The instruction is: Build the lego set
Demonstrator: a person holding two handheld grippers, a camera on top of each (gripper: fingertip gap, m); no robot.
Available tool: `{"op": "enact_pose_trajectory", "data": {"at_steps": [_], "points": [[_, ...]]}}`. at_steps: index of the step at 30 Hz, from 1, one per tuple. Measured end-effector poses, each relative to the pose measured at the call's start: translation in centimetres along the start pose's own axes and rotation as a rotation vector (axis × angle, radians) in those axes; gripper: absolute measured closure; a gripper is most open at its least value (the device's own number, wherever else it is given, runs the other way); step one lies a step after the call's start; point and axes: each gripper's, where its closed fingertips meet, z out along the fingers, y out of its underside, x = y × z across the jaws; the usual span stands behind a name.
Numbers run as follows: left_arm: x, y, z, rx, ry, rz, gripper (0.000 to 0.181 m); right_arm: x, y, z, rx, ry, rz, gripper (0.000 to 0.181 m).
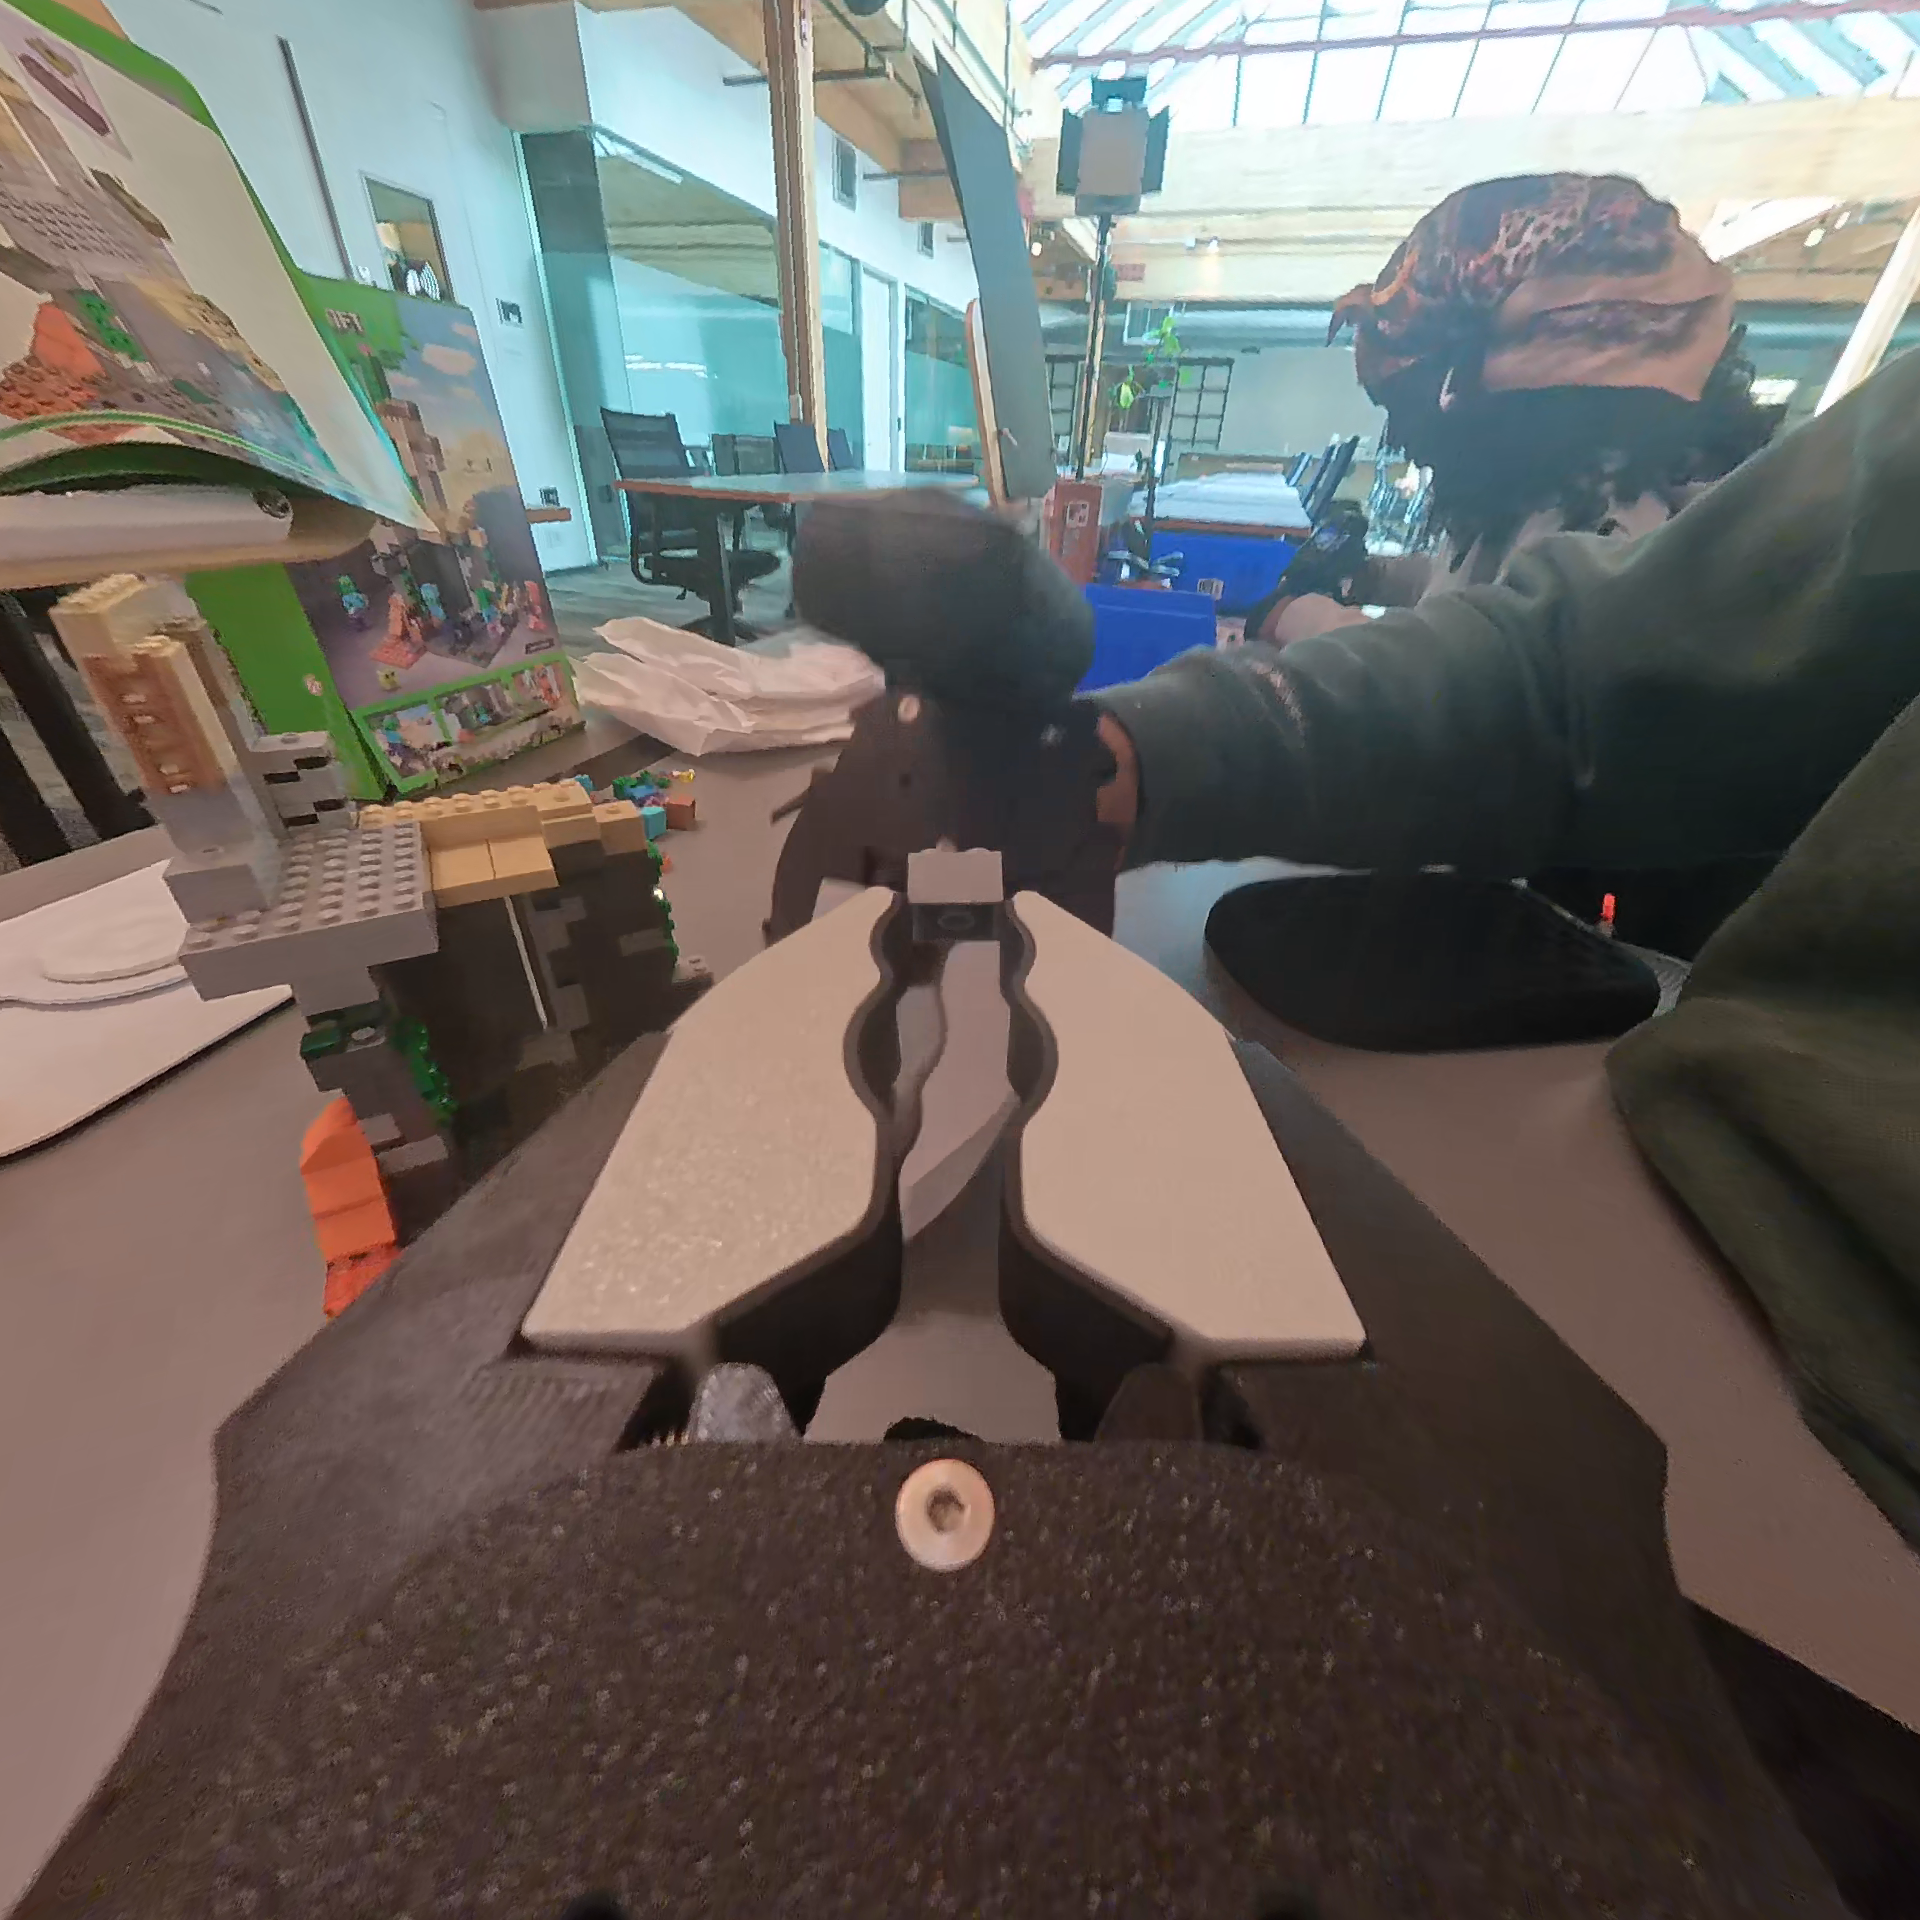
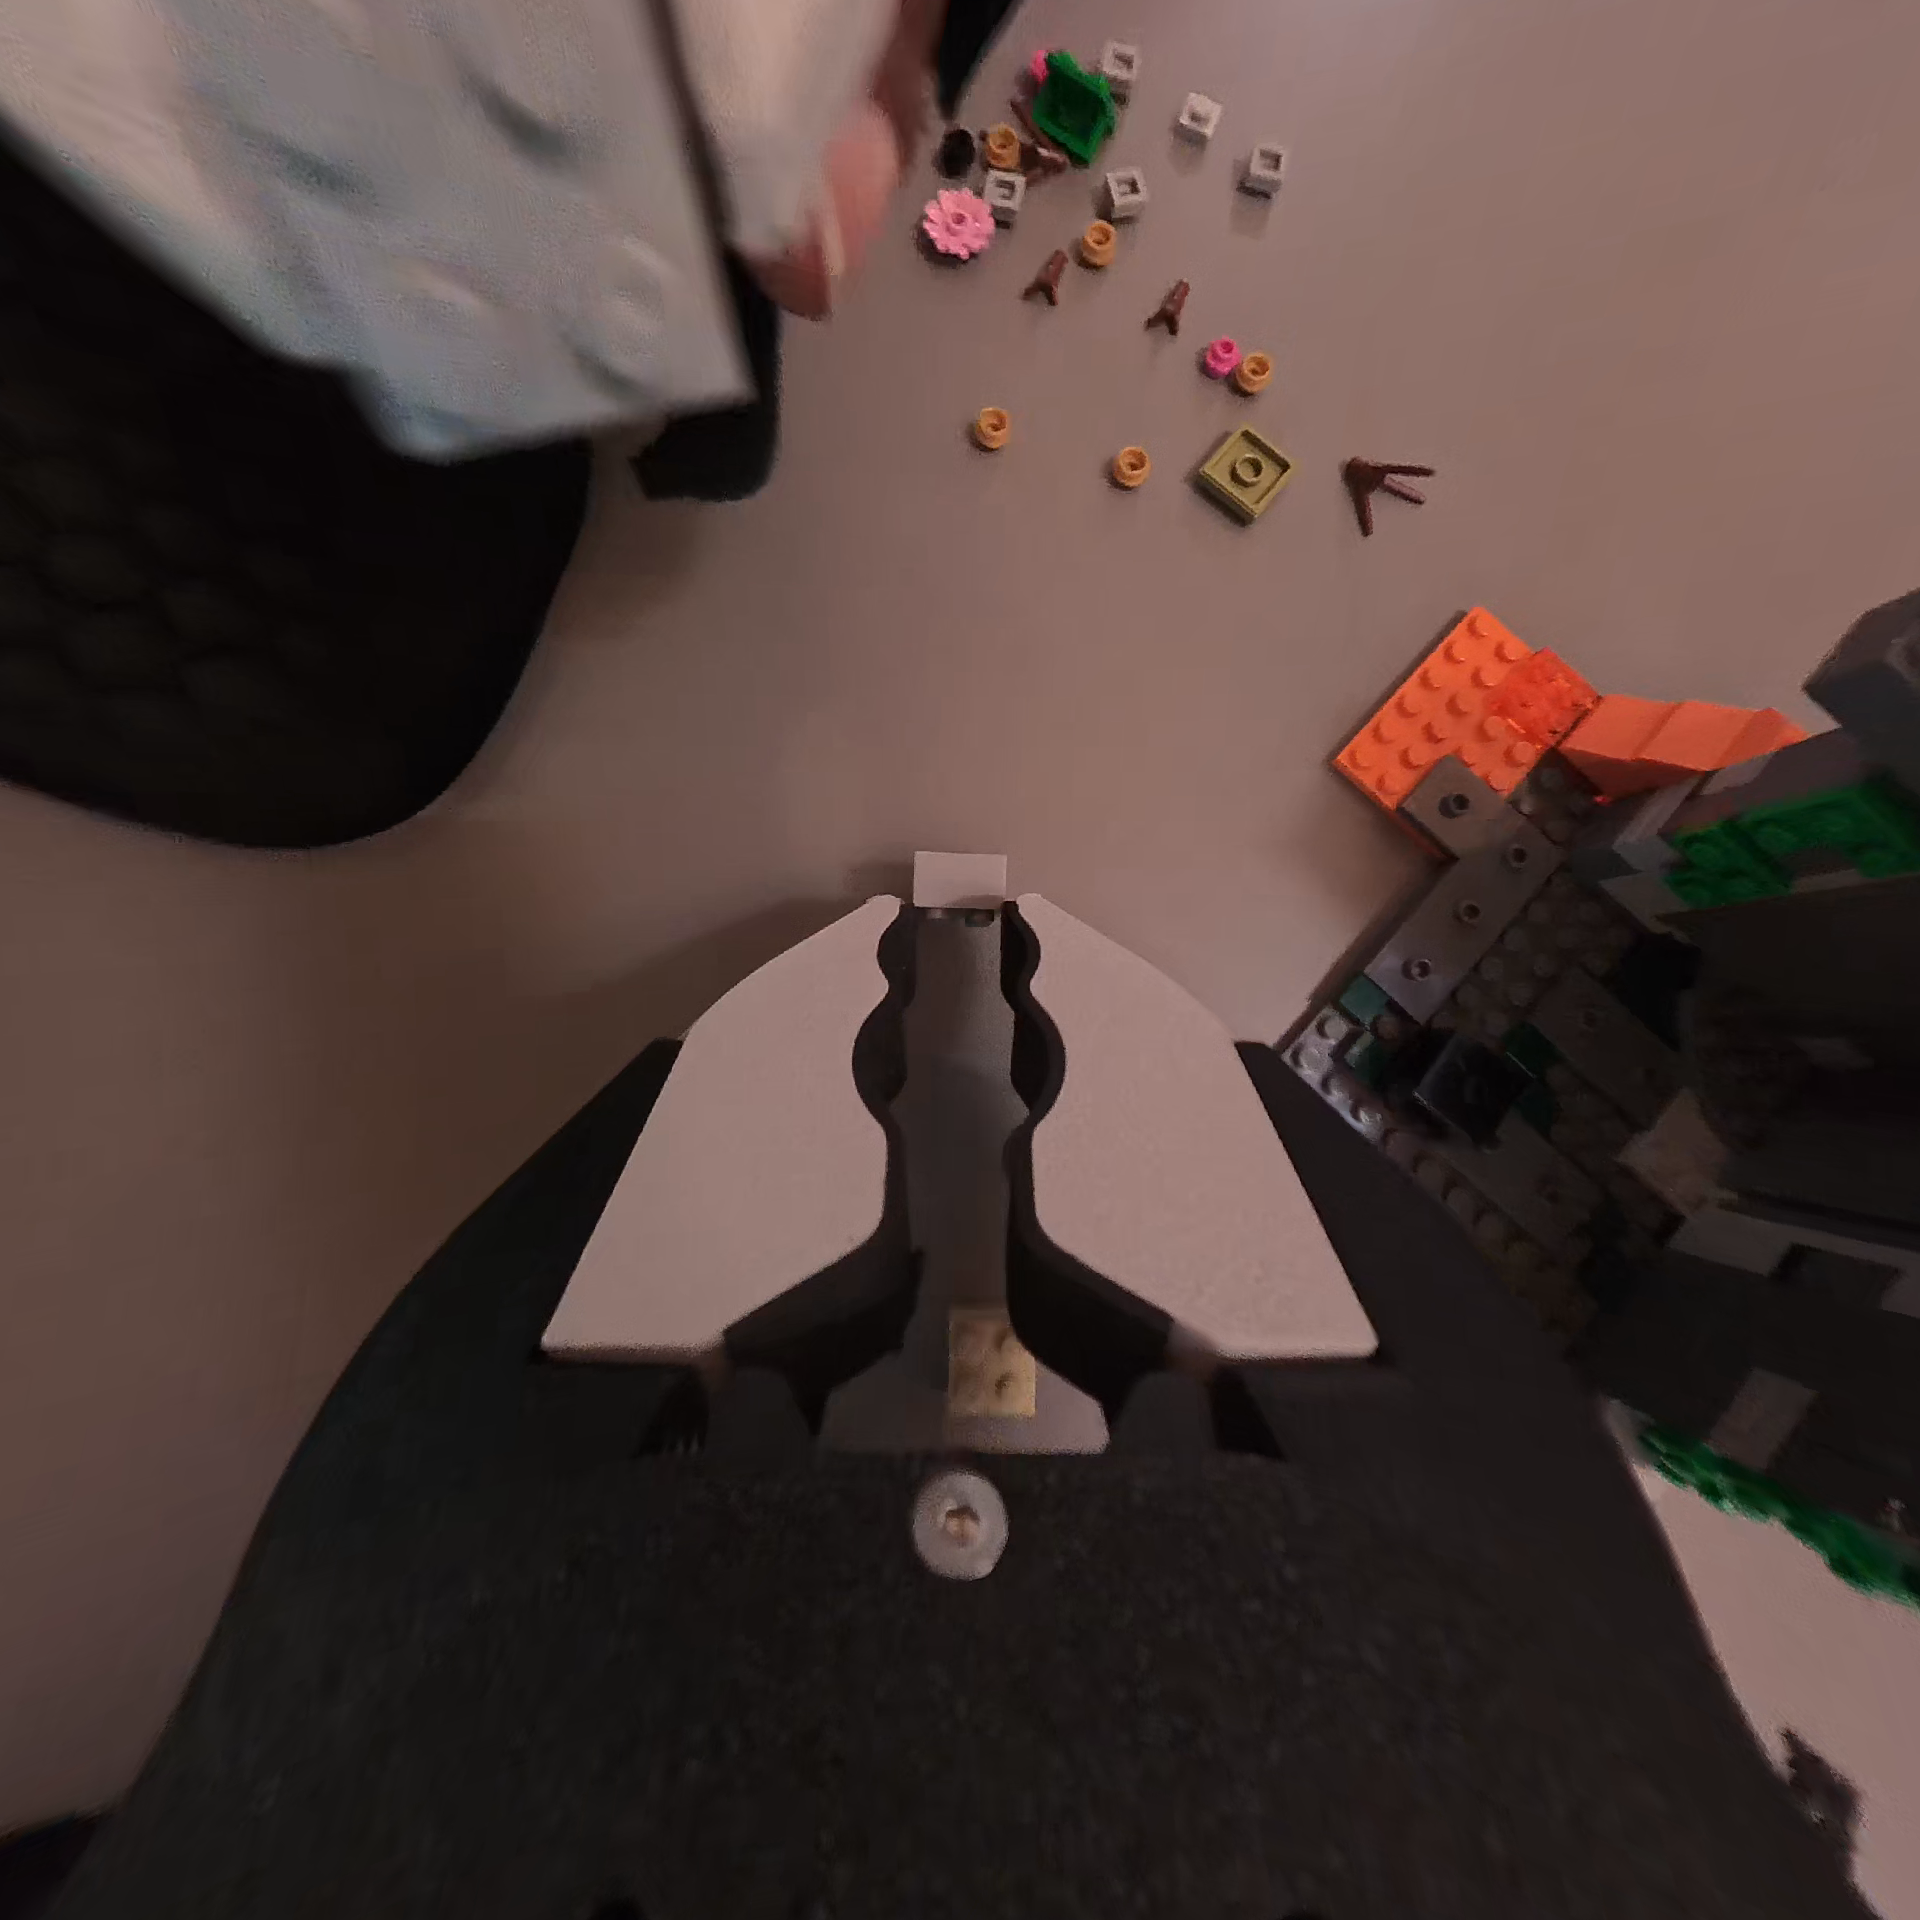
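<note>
Left gripper [image 1: 954,902]: jaws closed on a small grey brick [image 1: 954,878] pinched at the fingertips, held in the air to the right of the partly built model [image 1: 457,935] and in front of the other hand's glove [image 1: 940,603]. Left of the model: white sheet [image 1: 94,997]; above it, open instruction booklet [image 1: 156,312]; behind it, green set box [image 1: 436,582]. Right gripper [image 2: 960,896]: jaws closed on a small white piece [image 2: 960,876] at the tips, hovering over bare table [image 2: 831,675] to the left of the model [image 2: 1621,987]; a tan plate [image 2: 992,1361] shows back between the finger bases. Beyond the model: loose parts, among them a pink flower [image 2: 957,221], green piece [image 2: 1075,104], olive tile [image 2: 1245,474], brown twigs [image 2: 1382,490]. Risks, as judged: both bricks are held by thin margins, so an off-axis press onto the studs could twist one free; a low sweep could scatter the loose parts or knock the model's orange corner [image 2: 1455,707].
</note>
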Motion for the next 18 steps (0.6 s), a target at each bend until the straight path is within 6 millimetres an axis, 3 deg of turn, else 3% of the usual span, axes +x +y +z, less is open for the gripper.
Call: {"op": "enact_pose_trajectory", "data": {"at_steps": [8,13,18], "points": [[1.6,5.6,1.9,-0.328,0.038,0.117,0.166,-2.8,1.2,-5.9,0.119,-0.012,-0.065,0.166],[3.1,7.8,3.2,-0.441,0.076,0.177,0.166,-4.7,1.6,-6.1,0.105,0.002,-0.108,0.166],[3.4,8.6,3.7,-0.482,0.086,0.202,0.166,-4.9,1.8,-6.0,0.090,0.011,-0.126,0.166]]}}
